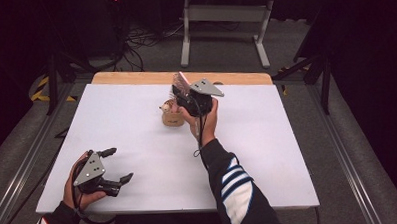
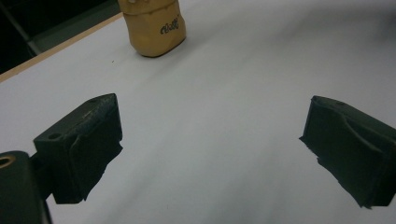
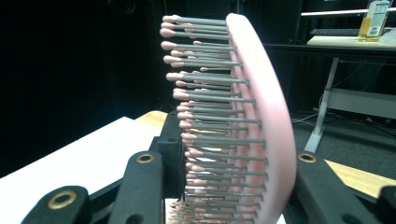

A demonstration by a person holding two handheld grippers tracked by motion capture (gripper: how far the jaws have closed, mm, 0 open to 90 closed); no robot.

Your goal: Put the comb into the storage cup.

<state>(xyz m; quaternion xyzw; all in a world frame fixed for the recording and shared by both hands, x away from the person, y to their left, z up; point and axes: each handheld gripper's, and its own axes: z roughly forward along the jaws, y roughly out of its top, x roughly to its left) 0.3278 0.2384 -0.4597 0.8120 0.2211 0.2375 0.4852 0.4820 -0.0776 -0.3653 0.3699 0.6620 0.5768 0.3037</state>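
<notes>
At twelve o'clock of the white table (image 1: 137, 144): right gripper (image 1: 186, 95) clamped on pink hairbrush (image 3: 261, 116), long axis upright, bristles toward nine o'clock, just above tan pouch (image 1: 172, 115). At seven o'clock: left gripper (image 1: 116, 165) wide apart, holding nothing, well apart from pouch.

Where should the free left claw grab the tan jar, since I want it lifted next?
Grip the tan rounded jar across its upright sides, coming in level over the white table from the left claw: it stands upright, and its near side is open to the claw's open jaws.
</notes>
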